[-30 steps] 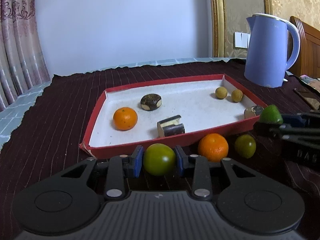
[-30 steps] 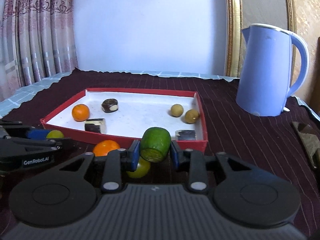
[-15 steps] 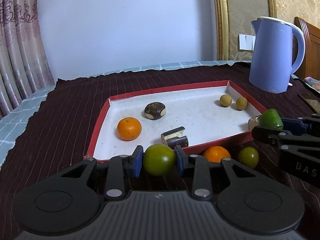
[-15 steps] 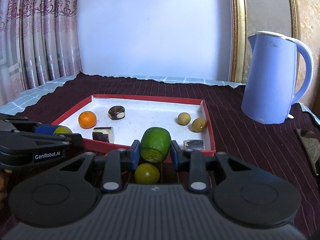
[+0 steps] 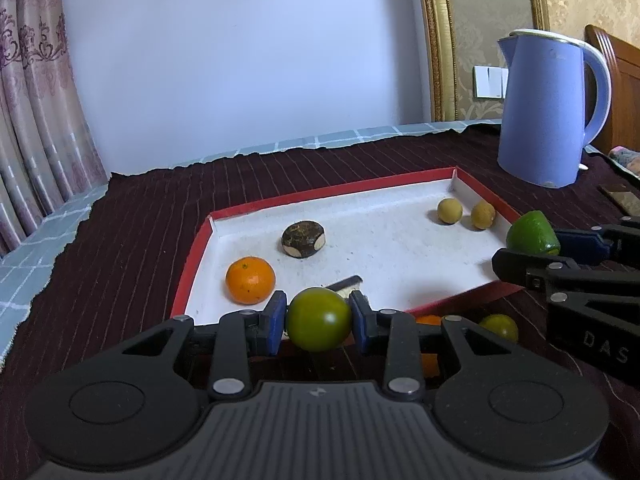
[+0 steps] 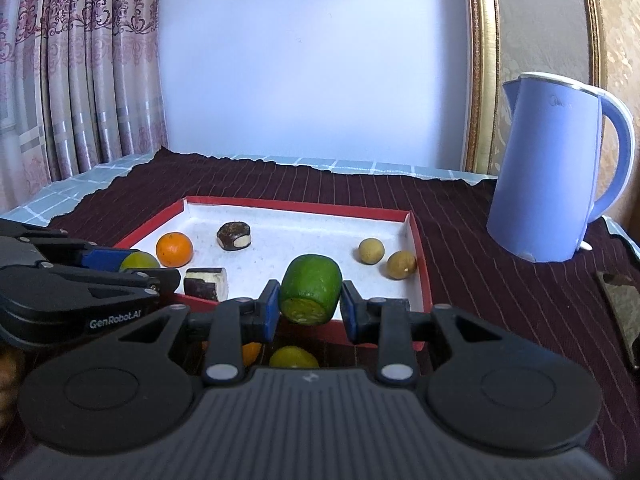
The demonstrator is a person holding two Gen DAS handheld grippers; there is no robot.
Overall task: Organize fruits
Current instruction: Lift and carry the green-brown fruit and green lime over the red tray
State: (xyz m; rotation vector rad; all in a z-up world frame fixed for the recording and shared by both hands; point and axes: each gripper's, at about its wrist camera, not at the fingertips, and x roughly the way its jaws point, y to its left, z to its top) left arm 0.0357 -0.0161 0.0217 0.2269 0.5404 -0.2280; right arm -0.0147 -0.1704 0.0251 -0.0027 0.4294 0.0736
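Note:
My left gripper (image 5: 319, 319) is shut on a round green fruit (image 5: 319, 320), held above the near edge of the red tray (image 5: 192, 258). My right gripper (image 6: 309, 305) is shut on a cut green lime (image 6: 311, 288), raised over the tray's near right rim (image 6: 425, 280); it shows at the right of the left wrist view (image 5: 534, 234). The tray holds an orange (image 5: 250, 280), a dark brown round piece (image 5: 303, 239), a dark block (image 6: 206, 282) and two small yellow fruits (image 5: 449, 211) (image 5: 483, 216). An orange (image 5: 428, 320) and a green fruit (image 5: 500, 326) lie on the cloth before the tray.
A blue kettle (image 6: 552, 172) stands on the dark striped cloth right of the tray. A flat dark object (image 6: 620, 300) lies at the far right. Curtains (image 6: 60, 80) hang at the left, a wall behind.
Both grippers have risen and moved forward toward the tray with their fruits still held. The loose orange and green fruit now sit lower, partly hidden behind the gripper bodies.

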